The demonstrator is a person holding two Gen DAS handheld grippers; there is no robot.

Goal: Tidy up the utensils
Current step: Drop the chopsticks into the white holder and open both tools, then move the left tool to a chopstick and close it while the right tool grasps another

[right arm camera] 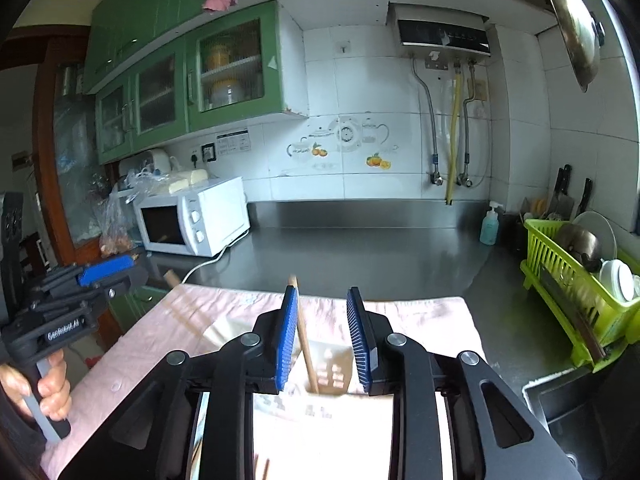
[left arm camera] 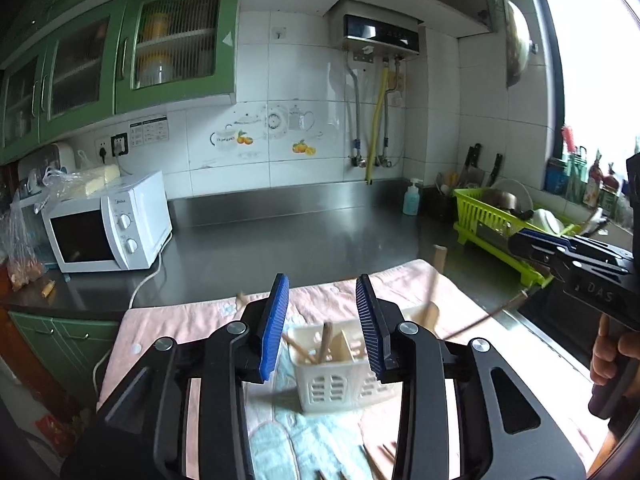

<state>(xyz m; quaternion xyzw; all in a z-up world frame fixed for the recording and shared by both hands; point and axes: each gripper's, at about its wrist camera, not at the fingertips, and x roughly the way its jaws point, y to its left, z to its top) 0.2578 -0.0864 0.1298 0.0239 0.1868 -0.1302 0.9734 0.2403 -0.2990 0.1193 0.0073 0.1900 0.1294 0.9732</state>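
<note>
Steel counter runs back to a tiled wall, and a pink towel (left arm camera: pixel 192 320) lies on its near edge, with the white utensil caddy (left arm camera: pixel 332 368) standing on it. From the left wrist view, your left gripper (left arm camera: pixel 322 320) hangs just above the caddy with its jaws parted and nothing between the pads; wooden chopsticks (left arm camera: pixel 325 342) already stand inside. Your right gripper (left arm camera: pixel 520 246) shows to the caddy's right, higher up, with your hand (left arm camera: pixel 610 354) wrapped on its handle. A blurred stick slants between it and the caddy, so I judge you are mid-drop. More sticks lie on the towel nearer than the caddy, so next comes another pick, which calls for a low, level approach.

From the right wrist view, your right gripper (right arm camera: pixel 322 334) sits over the caddy (right arm camera: pixel 332 364), tilted gently downward. One chopstick (right arm camera: pixel 305 340) rests against the left pad, its lower end in the caddy; the right pad stands clear of it, so the jaws are open, not clamping. Left of the caddy, your left gripper (right arm camera: pixel 106 266) is held at about the same height.
</note>
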